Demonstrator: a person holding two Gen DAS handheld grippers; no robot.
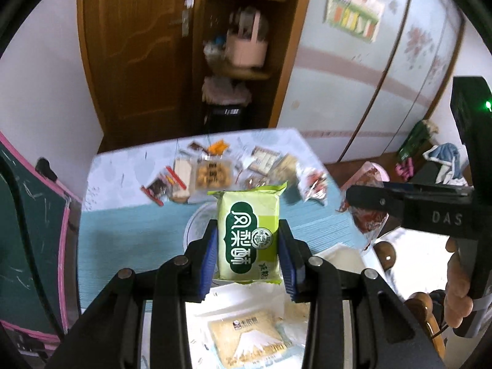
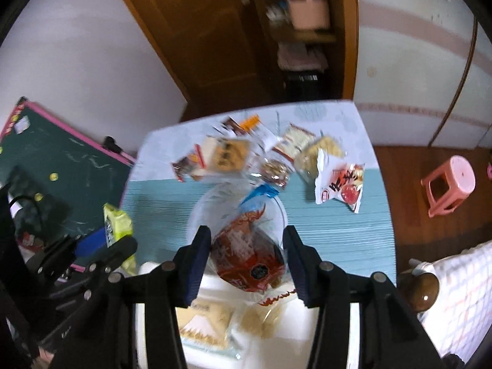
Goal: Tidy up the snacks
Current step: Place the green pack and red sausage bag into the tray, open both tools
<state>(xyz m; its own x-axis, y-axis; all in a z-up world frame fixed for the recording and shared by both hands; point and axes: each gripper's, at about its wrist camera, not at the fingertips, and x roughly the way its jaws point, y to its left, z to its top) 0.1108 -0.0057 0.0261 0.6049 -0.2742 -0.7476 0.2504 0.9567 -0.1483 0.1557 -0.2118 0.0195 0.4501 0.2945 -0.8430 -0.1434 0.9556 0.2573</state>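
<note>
Gripping green snack packet [image 1: 248, 233] between left jaws

Glossy plastic green snack packet [image 1: 248, 233]; ribbed teal table mat [image 1: 129, 240]; matt black left tool [image 1: 248, 256].

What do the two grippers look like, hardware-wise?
Both match: black linkage arms with round silver pivot pins, and blue ribbed pads on the fingers. The left gripper shows them close up; the right gripper has white "DAS" lettering on its black body and a green LED behind it.
</note>
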